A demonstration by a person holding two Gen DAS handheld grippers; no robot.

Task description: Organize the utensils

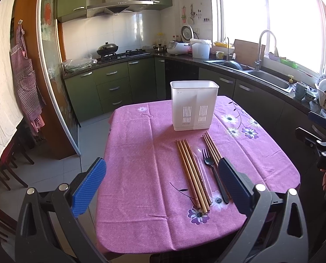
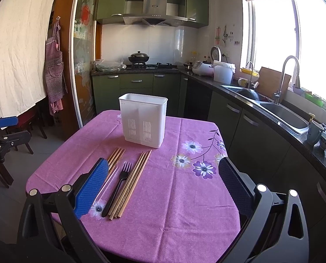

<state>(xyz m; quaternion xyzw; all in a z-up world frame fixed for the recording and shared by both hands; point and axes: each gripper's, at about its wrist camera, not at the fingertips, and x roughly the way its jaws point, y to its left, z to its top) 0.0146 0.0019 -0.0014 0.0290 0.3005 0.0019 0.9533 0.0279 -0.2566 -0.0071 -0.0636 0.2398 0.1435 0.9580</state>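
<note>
A white two-compartment utensil holder (image 1: 193, 106) (image 2: 143, 120) stands upright at the far end of the pink table. In front of it lie a left bundle of wooden chopsticks (image 1: 192, 173) (image 2: 115, 156), a clear plastic spoon (image 1: 201, 171) (image 2: 107, 183), a black plastic fork (image 1: 214, 173) (image 2: 118, 185) and a second chopstick bundle (image 1: 211, 145) (image 2: 132, 180). My left gripper (image 1: 163, 186) is open and empty above the near table edge, left of the utensils. My right gripper (image 2: 163, 188) is open and empty, to the right of them.
The table carries a pink flowered cloth (image 1: 141, 144) (image 2: 184, 197). A dark counter with a sink (image 1: 270, 77) (image 2: 285, 114) runs along the right. Green cabinets (image 1: 114, 87) stand behind. Chairs (image 1: 7, 171) stand at the left. The right gripper shows at the left view's right edge (image 1: 323, 144).
</note>
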